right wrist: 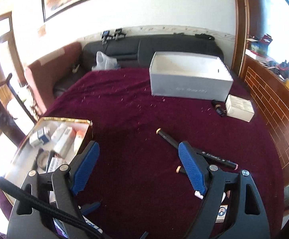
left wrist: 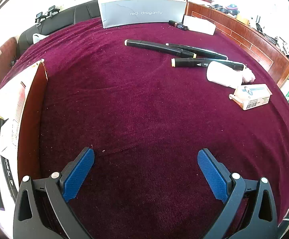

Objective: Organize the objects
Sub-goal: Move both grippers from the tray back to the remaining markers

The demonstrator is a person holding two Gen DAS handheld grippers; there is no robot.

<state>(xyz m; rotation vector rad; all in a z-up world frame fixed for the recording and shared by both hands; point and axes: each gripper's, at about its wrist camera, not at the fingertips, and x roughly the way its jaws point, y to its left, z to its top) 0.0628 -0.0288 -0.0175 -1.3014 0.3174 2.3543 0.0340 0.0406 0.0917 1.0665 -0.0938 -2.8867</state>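
Three black markers lie on the maroon cloth (left wrist: 134,109), far right of centre: one (left wrist: 160,47) crosses a second (left wrist: 202,51), and a third (left wrist: 204,63) lies below them. A white roll (left wrist: 222,75) and a small printed box (left wrist: 252,96) lie beside them. My left gripper (left wrist: 146,153) is open over bare cloth, with nothing between its blue pads (left wrist: 78,173). My right gripper (right wrist: 138,146) is open too, held above the cloth. The markers (right wrist: 168,137) run behind its right finger (right wrist: 192,167). At the left stands a gold-rimmed box (right wrist: 64,120) holding small cartons and a tape roll.
A grey open shoebox (left wrist: 144,12) stands at the cloth's far edge, with a white carton (left wrist: 200,26) and a small dark item (left wrist: 177,24) beside it. The red wall of the gold-rimmed box (left wrist: 32,119) is close on the left. A dark sofa (right wrist: 144,47) lies beyond. Wooden panelling (right wrist: 274,103) borders the right.
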